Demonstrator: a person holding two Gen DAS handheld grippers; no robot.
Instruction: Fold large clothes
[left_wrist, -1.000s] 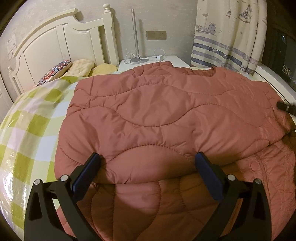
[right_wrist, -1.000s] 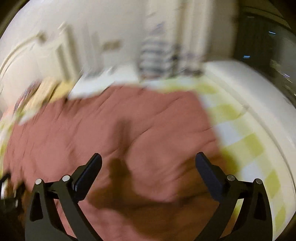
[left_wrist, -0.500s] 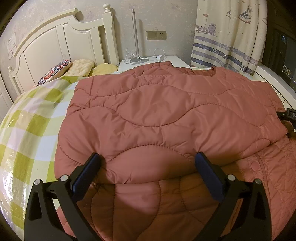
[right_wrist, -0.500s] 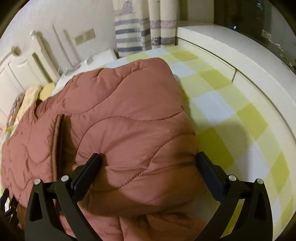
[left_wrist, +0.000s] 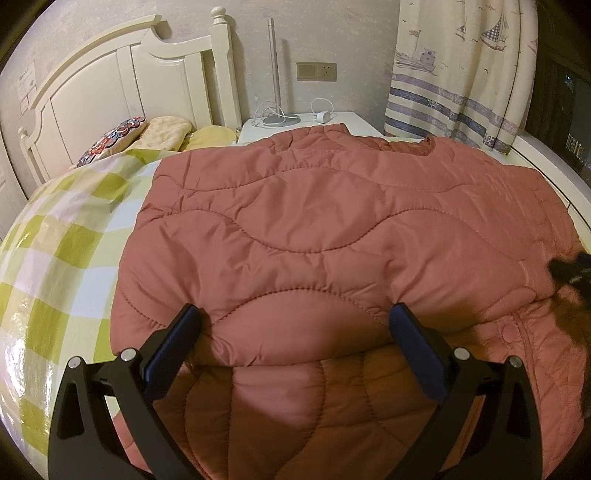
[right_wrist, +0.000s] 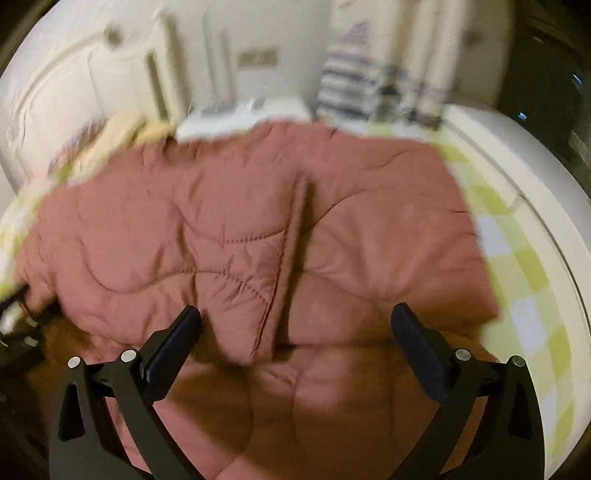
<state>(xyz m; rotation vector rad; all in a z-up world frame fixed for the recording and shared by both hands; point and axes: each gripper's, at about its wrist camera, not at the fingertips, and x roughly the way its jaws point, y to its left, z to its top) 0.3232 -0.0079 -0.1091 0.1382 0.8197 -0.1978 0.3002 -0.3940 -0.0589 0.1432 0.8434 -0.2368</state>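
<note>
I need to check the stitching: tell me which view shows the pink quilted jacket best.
Left wrist view: the pink quilted jacket is sharp, wavy seams and a snap button clear. Right wrist view shows it motion-blurred, though its folded-over edge is visible.

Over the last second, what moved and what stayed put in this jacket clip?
Only the right tool moved: its view swung from the jacket's right edge back toward the centre, blurred now, showing both folded-in panels meeting. In the left view it slid lower along the right edge. Nothing was gripped or released. The left tool stayed open and still over the pink quilted jacket, unchanged on the checked bedspread.
</note>
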